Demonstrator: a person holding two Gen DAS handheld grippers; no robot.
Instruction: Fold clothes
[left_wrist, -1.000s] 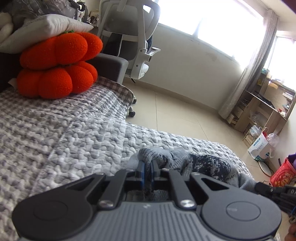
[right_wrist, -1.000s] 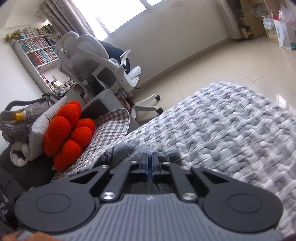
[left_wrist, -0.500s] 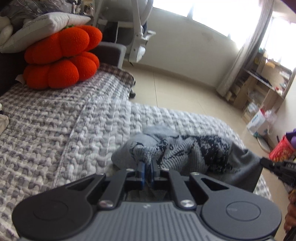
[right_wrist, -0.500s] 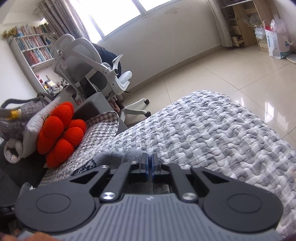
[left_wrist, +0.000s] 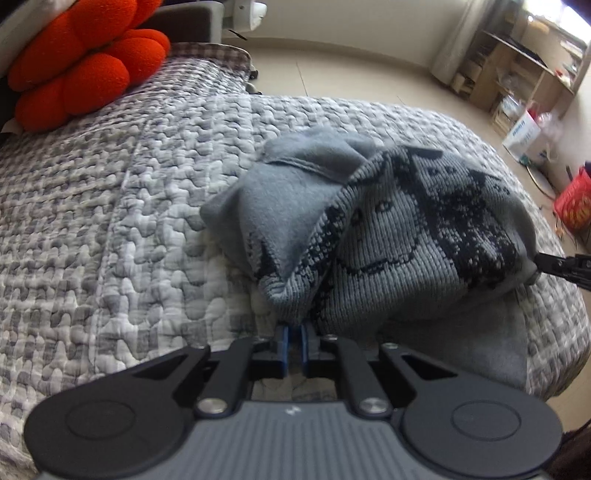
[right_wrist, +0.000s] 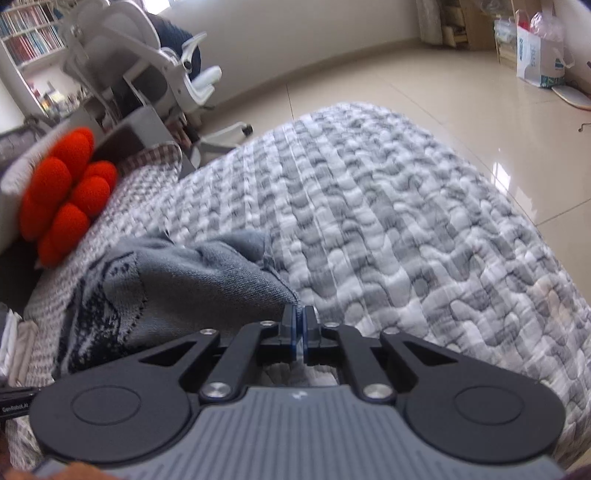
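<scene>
I see a grey-and-white quilted bed (left_wrist: 110, 229) with an orange plush cushion (left_wrist: 81, 62) at its far left and an office chair (right_wrist: 140, 66) beyond. My left gripper (left_wrist: 291, 341) pinches one edge of the grey patterned sweater (left_wrist: 388, 236), bunched mid-bed, jaws nearly closed. My right gripper (right_wrist: 300, 325) is clamped tight on its other corner.

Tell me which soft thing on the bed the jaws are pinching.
The grey knit sweater with the black pattern, held at two edges by the left gripper and right gripper. The orange cushion lies apart, untouched.
</scene>
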